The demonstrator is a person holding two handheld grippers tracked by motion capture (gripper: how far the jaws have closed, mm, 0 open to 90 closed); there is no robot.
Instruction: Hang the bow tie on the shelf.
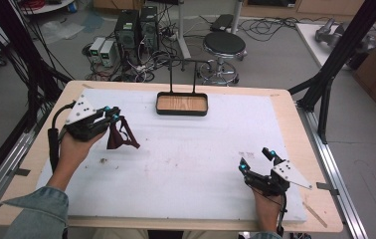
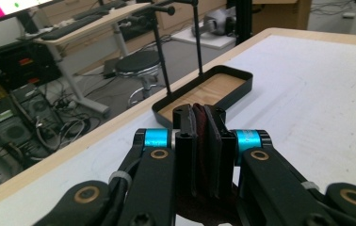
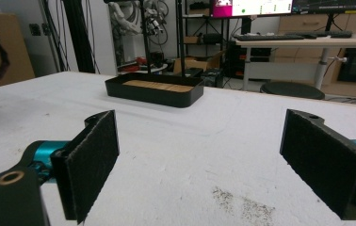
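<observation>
The left claw [image 1: 112, 115] is clamped tight on a dark maroon cloth [image 1: 119, 135]; in the left gripper view its 2 black jaws stand almost together with a thin fold of the cloth [image 2: 206, 141] pinched between them. In the high view the rest of the cloth hangs from the jaws in a loose, strappy bunch over the left part of the worktop [image 1: 186, 164], whose top is covered by a white sheet. The person's left hand [image 1: 71, 149] grips the body of that claw, with a denim sleeve [image 1: 37, 214] behind it and a black cable looping off to the left.

The right claw [image 1: 257, 159] is spread wide with nothing between its jaws. The right gripper view shows its 2 padded jaws far apart, low over the white surface, with a dark speckled smudge [image 3: 242, 205] on the sheet between them. The right hand [image 1: 265, 209] holds it near the front right corner of the worktop, well apart from the left claw.

At the far middle of the worktop sits a black tray [image 1: 182, 112] with a wooden floor and a thin black rack rising from it. Beyond the worktop stand a round stool [image 1: 224, 45] and computer towers [image 1: 136, 27] on the floor among cables.
</observation>
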